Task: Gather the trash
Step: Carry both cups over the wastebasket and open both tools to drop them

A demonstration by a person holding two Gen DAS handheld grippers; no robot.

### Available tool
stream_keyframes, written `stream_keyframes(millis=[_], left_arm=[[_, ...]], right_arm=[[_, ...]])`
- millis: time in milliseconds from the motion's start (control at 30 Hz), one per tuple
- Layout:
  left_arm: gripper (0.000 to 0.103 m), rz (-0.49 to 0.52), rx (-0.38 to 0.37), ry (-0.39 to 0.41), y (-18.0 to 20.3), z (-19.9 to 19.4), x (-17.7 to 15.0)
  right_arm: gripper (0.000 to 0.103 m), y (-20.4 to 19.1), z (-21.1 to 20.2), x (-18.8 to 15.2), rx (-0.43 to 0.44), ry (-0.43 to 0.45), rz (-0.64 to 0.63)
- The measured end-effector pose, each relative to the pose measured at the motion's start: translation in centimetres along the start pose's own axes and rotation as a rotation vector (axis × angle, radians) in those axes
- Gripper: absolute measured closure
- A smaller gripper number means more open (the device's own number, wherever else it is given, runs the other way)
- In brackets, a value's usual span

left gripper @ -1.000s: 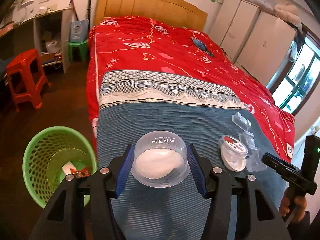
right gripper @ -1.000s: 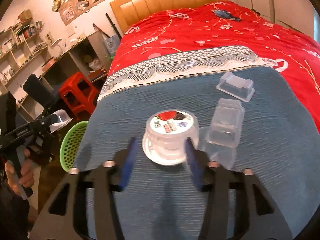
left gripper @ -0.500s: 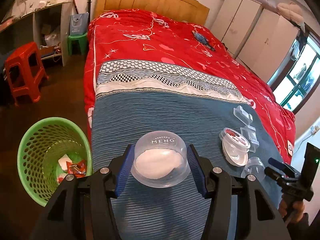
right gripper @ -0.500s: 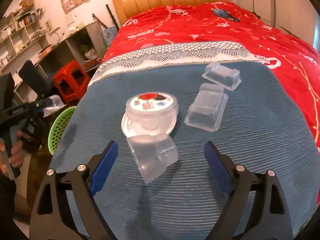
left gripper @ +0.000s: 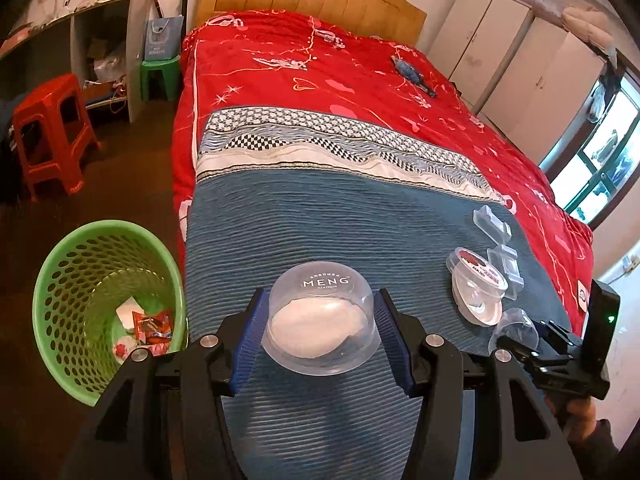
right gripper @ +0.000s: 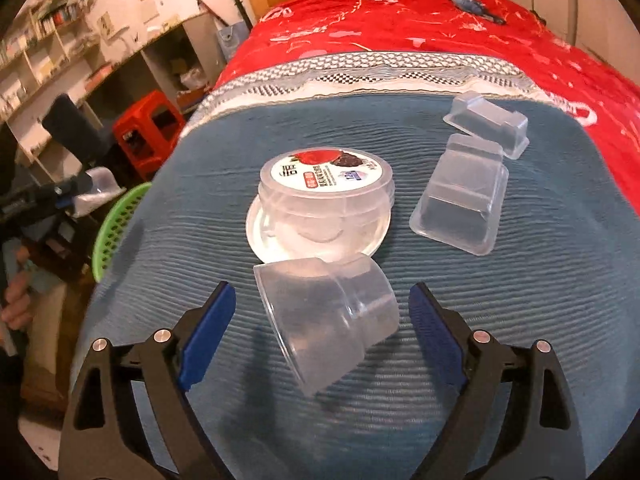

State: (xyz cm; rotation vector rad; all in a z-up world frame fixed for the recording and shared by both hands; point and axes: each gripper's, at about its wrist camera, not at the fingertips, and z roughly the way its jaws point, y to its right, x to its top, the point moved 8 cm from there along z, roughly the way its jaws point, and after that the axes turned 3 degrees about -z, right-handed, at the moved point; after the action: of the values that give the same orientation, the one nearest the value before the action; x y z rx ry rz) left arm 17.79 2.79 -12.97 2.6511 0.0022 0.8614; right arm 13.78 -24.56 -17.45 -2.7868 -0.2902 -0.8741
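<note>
My left gripper (left gripper: 321,330) is shut on a clear plastic cup marked MENG (left gripper: 320,320) with white tissue inside, held over the bed's near left corner. A green trash basket (left gripper: 60,276) stands on the floor to the left, with wrappers in it. My right gripper (right gripper: 322,332) is open, its blue pads either side of a clear cup lying tipped on the blanket (right gripper: 326,314). Beyond that cup stands a round labelled tub (right gripper: 326,192) on a white lid. Two clear rectangular trays (right gripper: 460,200) (right gripper: 486,122) lie to its right.
The bed has a blue blanket (left gripper: 340,220) at the foot and a red quilt (left gripper: 320,76) behind. A red stool (left gripper: 48,128) and a green stool (left gripper: 160,76) stand on the floor left of the bed. A small blue object (left gripper: 414,76) lies far up the quilt.
My right gripper drew back from the labelled tub, opened wide and now frames the tipped clear cup. My left gripper still holds the MENG cup and drifted slightly.
</note>
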Motion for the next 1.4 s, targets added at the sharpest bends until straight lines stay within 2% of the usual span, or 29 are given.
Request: stream_keyframes(millis=[33, 100, 133, 267, 433, 667, 933, 1167, 1200, 1400], left_arm=[[0.05, 0.0, 0.0, -0.002, 0.0, 0.0, 0.0], [0.05, 0.0, 0.001, -0.002, -0.1, 0.1, 0.0], [0.05, 0.0, 0.001, -0.001, -0.1, 0.1, -0.1], [0.05, -0.005, -0.002, 0.007, -0.5, -0.2, -0.1], [0.05, -0.015, 0.006, 0.03, -1.5, -1.4, 0.0], [0.05, -0.072, 0.07, 0.067, -6.4, -3.5, 0.3], [0.05, -0.147, 0.188, 0.058, -13.8, -3.8, 0.6], [0.04, -0.221, 0.232, 0.039, -19.1, -3.6, 0.2], [0.033, -0.235, 0.235, 0.035, -19.9, -3.6, 0.0], [0.033, -0.305, 0.24, 0.053, -22.9, -5.0, -1.6]], right_arm=[[0.023, 0.0, 0.1, -0.1, -0.011, 0.0, -0.005], [0.035, -0.2, 0.4, -0.2, -0.035, -0.003, -0.01], [0.037, -0.2, 0.4, -0.4, -0.039, -0.003, -0.008], [0.037, -0.4, -0.2, -0.3, -0.034, 0.011, -0.005], [0.037, -2.6, -2.4, 0.7, -0.016, 0.049, -0.054], [0.037, -7.6, -3.9, 3.7, 0.084, 0.088, -0.1], [0.037, -14.5, -1.9, 6.8, 0.188, 0.066, -0.165], [0.037, -20.3, 0.4, 8.2, 0.242, 0.035, -0.23], [0.037, -21.3, 0.9, 8.5, 0.251, 0.028, -0.24], [0.037, -25.6, 3.3, 9.5, 0.301, -0.005, -0.274]])
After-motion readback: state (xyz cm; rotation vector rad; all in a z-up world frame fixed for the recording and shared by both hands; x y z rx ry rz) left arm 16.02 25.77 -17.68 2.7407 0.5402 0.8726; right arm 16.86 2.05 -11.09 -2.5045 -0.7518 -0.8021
